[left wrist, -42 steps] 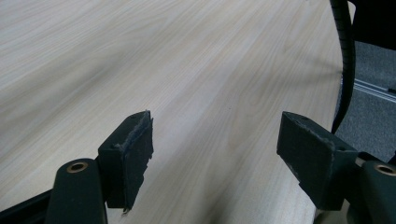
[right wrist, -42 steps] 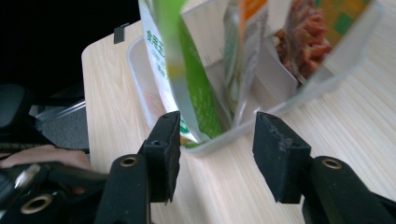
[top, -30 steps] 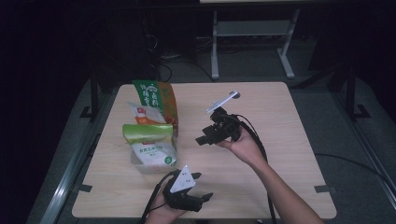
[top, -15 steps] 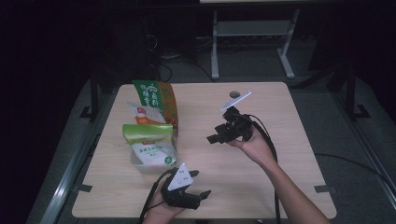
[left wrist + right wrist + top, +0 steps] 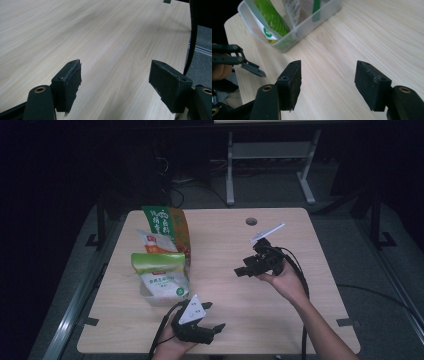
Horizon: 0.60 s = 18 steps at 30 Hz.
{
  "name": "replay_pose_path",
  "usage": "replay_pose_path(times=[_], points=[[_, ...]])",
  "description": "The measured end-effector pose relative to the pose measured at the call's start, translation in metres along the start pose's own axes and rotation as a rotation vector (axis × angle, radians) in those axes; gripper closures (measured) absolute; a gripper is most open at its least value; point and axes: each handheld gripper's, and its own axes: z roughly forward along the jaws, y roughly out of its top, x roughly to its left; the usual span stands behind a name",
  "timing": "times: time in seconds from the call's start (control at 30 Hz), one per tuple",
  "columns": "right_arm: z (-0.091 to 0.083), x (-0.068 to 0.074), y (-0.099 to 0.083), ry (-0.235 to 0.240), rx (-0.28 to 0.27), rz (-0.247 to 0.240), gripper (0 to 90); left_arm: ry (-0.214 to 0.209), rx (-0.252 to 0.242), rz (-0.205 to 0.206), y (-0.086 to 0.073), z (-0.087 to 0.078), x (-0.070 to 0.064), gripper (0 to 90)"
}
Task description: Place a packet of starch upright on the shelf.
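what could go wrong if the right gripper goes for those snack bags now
The snack bags stand tall in a shallow clear plastic bin, so a sideways nudge from the right gripper could tip them or slide the bin toward the table's left edge. The bags are packed close together, so the open jaws may catch two at once. The left gripper sits apart, too far to steady the bin.

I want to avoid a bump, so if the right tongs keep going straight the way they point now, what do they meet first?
Probably the clear plastic bin holding the green snack bags. The right tongs stand open, with bare table between them and the bin. Depth is uncertain.
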Motion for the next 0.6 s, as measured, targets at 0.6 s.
replay_pose_path(times=[0.6], points=[[-0.026, -0.026, -0.058, -0.033, -0.030, 0.105, 35.8, 0.004, 0.001, -0.013, 0.000, 0.001, 0.001, 25.2]])
